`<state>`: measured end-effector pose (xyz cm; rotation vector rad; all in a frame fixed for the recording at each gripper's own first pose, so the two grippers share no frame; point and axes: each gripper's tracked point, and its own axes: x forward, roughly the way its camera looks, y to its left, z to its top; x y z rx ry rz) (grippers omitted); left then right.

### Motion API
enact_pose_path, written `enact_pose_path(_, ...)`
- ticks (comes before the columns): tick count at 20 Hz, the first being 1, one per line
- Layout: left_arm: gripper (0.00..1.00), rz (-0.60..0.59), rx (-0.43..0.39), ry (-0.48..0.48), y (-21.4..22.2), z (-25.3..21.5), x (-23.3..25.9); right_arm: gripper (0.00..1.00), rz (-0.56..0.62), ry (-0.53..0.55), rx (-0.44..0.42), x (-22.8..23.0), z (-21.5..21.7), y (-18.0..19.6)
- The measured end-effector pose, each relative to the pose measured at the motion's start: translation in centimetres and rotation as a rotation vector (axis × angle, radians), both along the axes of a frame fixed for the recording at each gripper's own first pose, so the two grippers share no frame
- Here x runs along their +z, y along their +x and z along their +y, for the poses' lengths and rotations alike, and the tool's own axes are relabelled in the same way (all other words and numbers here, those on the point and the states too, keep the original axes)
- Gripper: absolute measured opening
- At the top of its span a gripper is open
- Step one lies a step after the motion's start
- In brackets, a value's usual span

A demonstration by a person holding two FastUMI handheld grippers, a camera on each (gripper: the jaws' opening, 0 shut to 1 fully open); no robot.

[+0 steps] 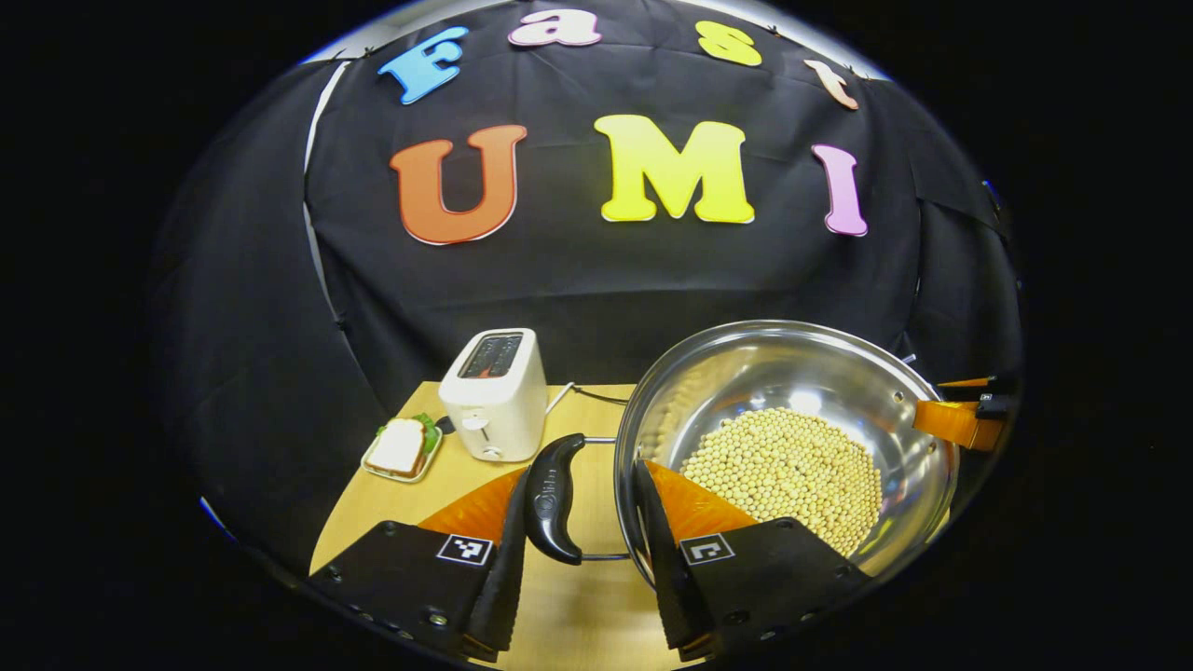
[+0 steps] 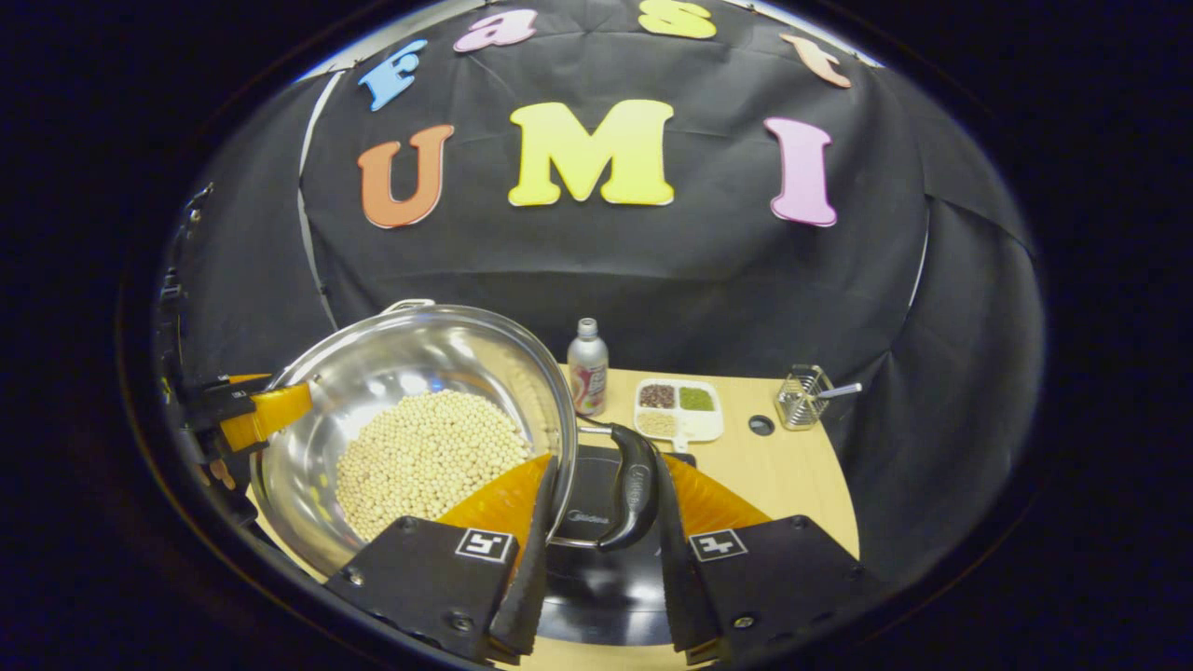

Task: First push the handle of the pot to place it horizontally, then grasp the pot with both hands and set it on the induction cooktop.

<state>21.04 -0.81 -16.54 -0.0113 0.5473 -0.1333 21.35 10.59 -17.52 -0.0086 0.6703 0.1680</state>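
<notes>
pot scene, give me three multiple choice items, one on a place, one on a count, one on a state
1. What stands left of the pot in the left gripper view?
A toaster
B bottle
C kettle
2. How many compartments in the white tray hold something?
A one
B three
C five
3. What is in the pot?
A water
B nothing
C pale beans

Answers:
1. A, the white toaster stands by the sandwich plate.
2. B, dark, green and pale fillings show.
3. C, beans cover its bottom.
</notes>
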Motion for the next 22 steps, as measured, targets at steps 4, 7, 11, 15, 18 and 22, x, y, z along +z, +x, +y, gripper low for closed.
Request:
enact_pose_path(4,0.58,0.010,-0.035,0.004,0.5,-4.4,-0.7,0.55,0.016,-0.002,-0.035,-1.4,-4.2,0.3)
enact_pose_path(7,0.58,0.019,-0.049,-0.008,0.9,-7.0,-2.0,0.55,0.018,-0.002,-0.058,-2.8,-6.5,0.6)
enact_pose_path(11,0.58,0.027,-0.062,-0.018,1.3,-9.4,-4.0,0.55,0.015,-0.006,-0.080,-4.8,-8.7,0.9)
enact_pose_path(15,0.58,0.041,-0.067,-0.023,1.6,-10.7,-6.2,0.55,0.020,0.001,-0.089,-7.3,-9.6,1.5)
enact_pose_path(18,0.58,0.063,-0.067,-0.028,1.9,-11.1,-8.3,0.52,0.025,-0.010,-0.091,-9.3,-9.9,1.9)
enact_pose_path(22,0.58,0.083,-0.065,-0.038,2.0,-11.2,-10.4,0.55,0.034,-0.012,-0.092,-11.6,-10.3,2.8)
